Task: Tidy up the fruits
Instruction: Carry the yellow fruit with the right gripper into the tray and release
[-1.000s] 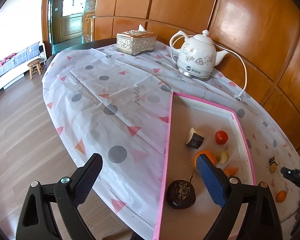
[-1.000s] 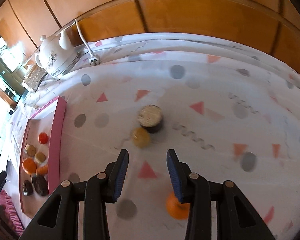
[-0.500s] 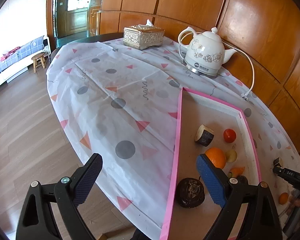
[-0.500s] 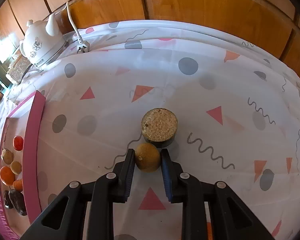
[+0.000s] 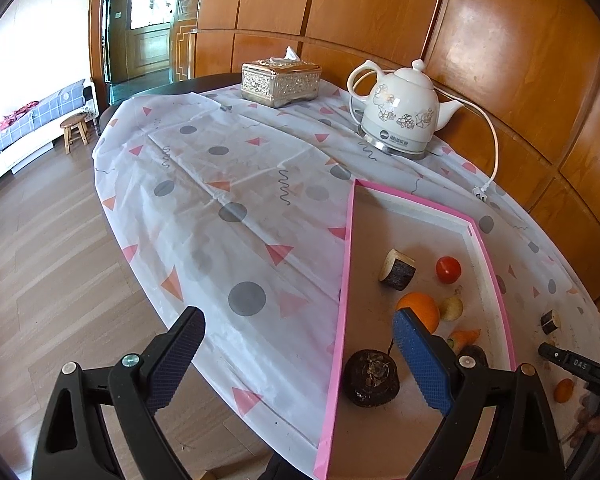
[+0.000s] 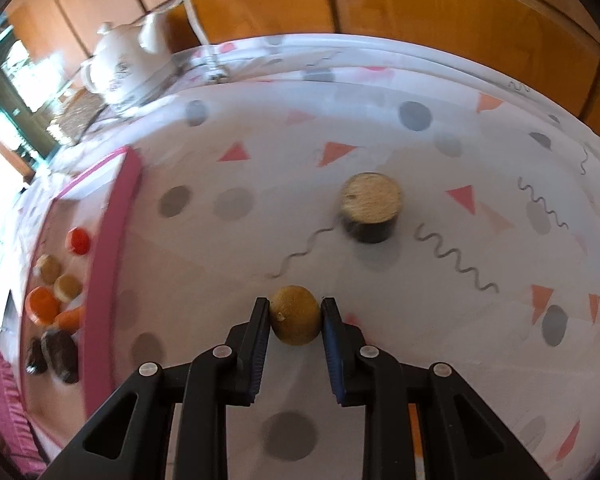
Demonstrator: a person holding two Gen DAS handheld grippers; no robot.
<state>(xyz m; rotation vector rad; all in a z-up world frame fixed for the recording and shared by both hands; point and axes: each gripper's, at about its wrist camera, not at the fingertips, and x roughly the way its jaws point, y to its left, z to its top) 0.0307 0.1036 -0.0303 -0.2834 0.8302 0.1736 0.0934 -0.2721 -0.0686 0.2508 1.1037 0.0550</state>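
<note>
My right gripper (image 6: 295, 312) is shut on a small yellow-brown round fruit (image 6: 295, 315) and holds it above the patterned tablecloth. A round wood slice (image 6: 371, 207) stands on the cloth beyond it. The pink-rimmed tray (image 5: 496, 276) holds an orange (image 5: 417, 309), a red tomato (image 5: 448, 269), a pale small fruit (image 5: 452, 307), a carrot piece (image 5: 464, 336), a wood slice (image 5: 397, 269) and a dark round fruit (image 5: 371, 372). The tray rim (image 6: 108, 264) also shows at the left of the right wrist view. My left gripper (image 5: 296, 346) is open and empty, over the tray's near left rim.
A white electric kettle (image 5: 400, 120) with its cord and a silver tissue box (image 5: 281, 82) stand at the far side of the table. A small orange fruit (image 5: 563, 390) and another wood slice (image 5: 550, 321) lie right of the tray. Wood panelling borders the table.
My right gripper closed on the yellow-brown fruit and lifted it away from the wood slice, toward me. My left gripper shifted slightly but stayed open.
</note>
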